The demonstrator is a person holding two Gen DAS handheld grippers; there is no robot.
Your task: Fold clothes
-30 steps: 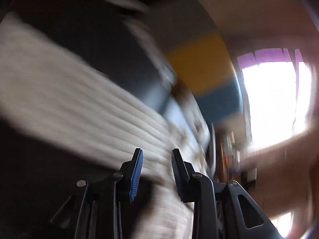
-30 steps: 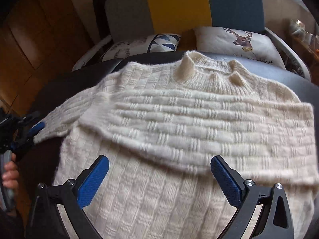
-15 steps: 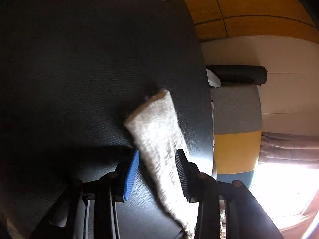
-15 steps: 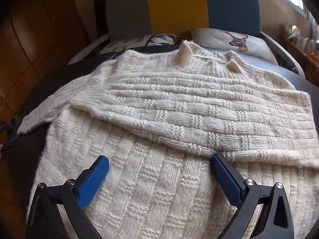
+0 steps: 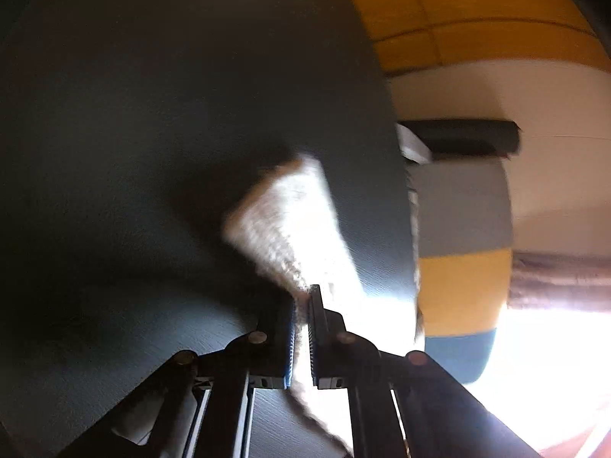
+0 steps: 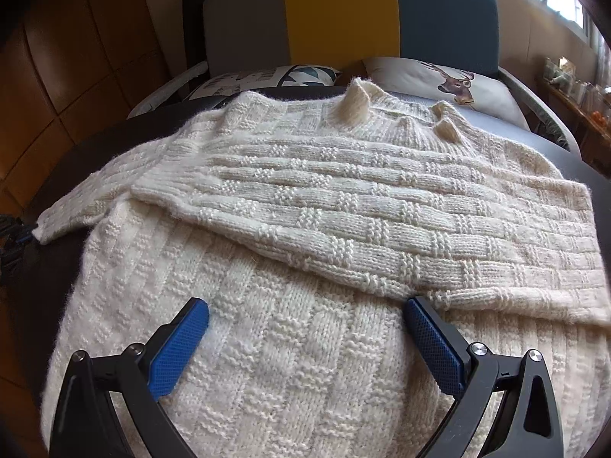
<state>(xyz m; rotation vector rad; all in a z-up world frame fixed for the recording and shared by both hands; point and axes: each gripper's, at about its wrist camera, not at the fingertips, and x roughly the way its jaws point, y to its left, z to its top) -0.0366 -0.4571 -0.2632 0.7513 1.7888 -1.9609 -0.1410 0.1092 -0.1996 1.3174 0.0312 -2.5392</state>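
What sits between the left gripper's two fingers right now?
In the left wrist view, the left gripper is shut on the cream sleeve of the sweater; only knit fabric fills the gap.

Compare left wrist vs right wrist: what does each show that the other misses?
Left wrist only: the left tongs shut on the sleeve cuff, seen close.
Right wrist only: the whole cream sweater, one sleeve folded across the chest, the deer pillow, and the right tongs open above the knit.
Both: the dark table, the cuff and the grey-yellow-blue sofa back.
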